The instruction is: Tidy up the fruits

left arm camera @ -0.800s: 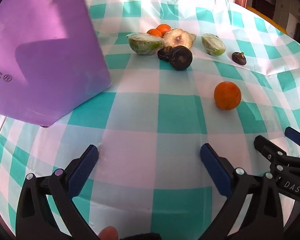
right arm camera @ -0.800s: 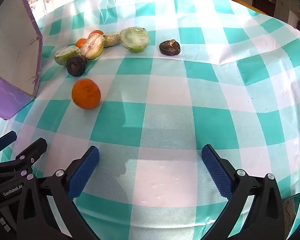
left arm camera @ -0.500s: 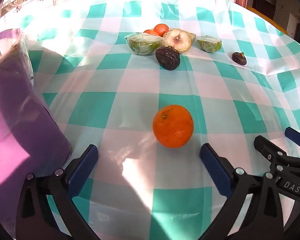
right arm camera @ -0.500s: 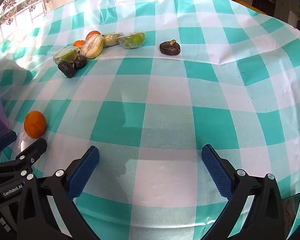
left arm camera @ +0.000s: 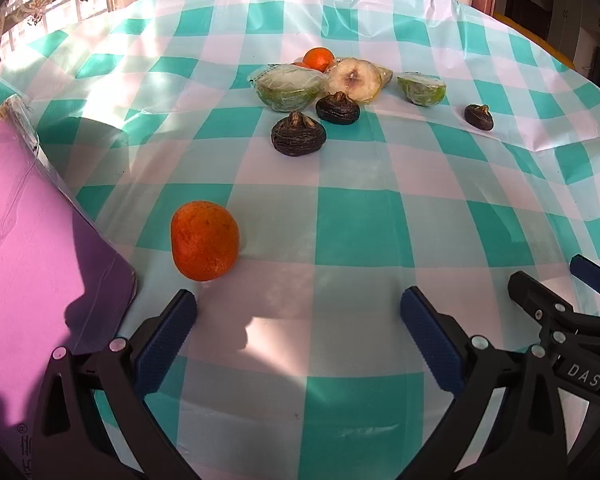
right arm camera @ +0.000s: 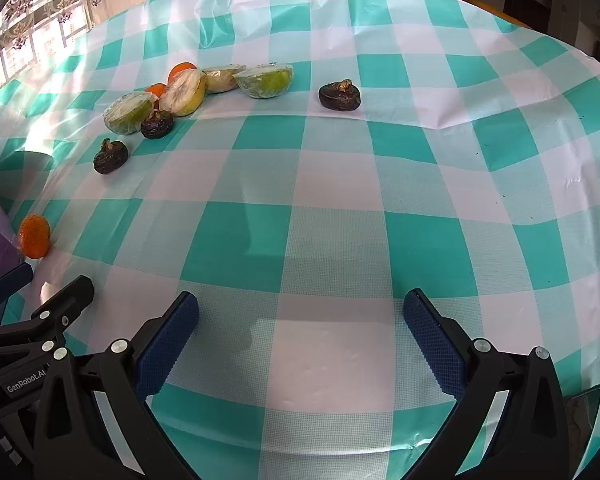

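Note:
An orange (left arm camera: 204, 240) lies on the checked cloth just ahead of my left gripper's left finger, close to a purple box (left arm camera: 40, 260). My left gripper (left arm camera: 298, 304) is open and holds nothing. Farther back sit wrapped green fruit halves (left arm camera: 288, 88), a pale cut half (left arm camera: 354, 82), a small orange (left arm camera: 318, 58) and three dark wrinkled fruits (left arm camera: 298, 136). My right gripper (right arm camera: 300, 304) is open over bare cloth. In its view the orange (right arm camera: 35, 236) is far left, the fruit cluster (right arm camera: 184, 92) back left, and one dark fruit (right arm camera: 339, 96) apart.
The teal and white checked tablecloth (right arm camera: 340, 232) covers a round table that drops away at the right and near edges. The purple box stands along the left side. A curtained window (right arm camera: 28, 32) lies beyond the far left.
The purple box has come down from the upper left to the lower left. The orange has rolled leftward to beside it. Two dark fruits have separated, and the green halves have shifted.

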`<act>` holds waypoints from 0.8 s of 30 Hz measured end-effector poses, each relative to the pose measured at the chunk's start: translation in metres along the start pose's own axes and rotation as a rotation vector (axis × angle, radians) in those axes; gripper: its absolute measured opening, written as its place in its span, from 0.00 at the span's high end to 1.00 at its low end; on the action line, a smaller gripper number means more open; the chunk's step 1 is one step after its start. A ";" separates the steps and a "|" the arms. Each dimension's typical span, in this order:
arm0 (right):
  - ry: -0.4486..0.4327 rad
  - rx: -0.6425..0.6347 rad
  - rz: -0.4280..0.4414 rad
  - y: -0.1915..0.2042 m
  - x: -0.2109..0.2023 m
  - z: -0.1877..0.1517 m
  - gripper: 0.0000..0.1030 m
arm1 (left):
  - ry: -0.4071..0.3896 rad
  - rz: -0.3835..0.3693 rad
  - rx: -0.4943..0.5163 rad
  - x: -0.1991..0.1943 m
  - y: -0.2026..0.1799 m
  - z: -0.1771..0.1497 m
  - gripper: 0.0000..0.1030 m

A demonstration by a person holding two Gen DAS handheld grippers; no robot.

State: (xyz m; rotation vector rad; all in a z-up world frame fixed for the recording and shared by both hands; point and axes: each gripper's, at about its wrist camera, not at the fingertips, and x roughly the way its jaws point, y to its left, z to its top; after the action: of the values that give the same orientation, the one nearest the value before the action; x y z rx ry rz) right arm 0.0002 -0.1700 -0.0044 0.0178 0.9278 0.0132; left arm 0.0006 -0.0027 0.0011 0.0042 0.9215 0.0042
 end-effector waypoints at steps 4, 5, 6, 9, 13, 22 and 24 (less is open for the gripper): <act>-0.001 0.000 0.000 0.000 0.000 -0.001 0.04 | -0.001 -0.002 0.000 0.001 0.002 -0.001 0.01; -0.001 0.000 0.000 0.000 0.000 -0.001 0.04 | -0.001 -0.001 0.001 0.001 0.001 -0.001 0.01; -0.001 0.000 -0.001 0.000 0.000 0.000 0.04 | -0.001 -0.001 0.001 0.001 0.001 -0.001 0.01; -0.001 -0.001 0.000 0.000 0.000 0.000 0.04 | -0.002 -0.001 0.001 0.001 0.001 -0.001 0.01; -0.001 0.000 0.000 0.000 0.000 0.000 0.04 | -0.002 -0.002 0.001 0.001 0.001 -0.001 0.01; -0.001 0.000 0.000 0.000 0.000 0.000 0.04 | -0.003 -0.002 0.002 0.001 0.001 -0.002 0.01; -0.001 0.000 0.000 0.001 0.000 0.000 0.04 | -0.002 -0.002 0.001 0.001 0.001 -0.001 0.01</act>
State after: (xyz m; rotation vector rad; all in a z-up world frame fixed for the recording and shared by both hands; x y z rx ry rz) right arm 0.0003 -0.1695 -0.0046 0.0174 0.9268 0.0130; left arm 0.0001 -0.0012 -0.0007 0.0045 0.9191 0.0014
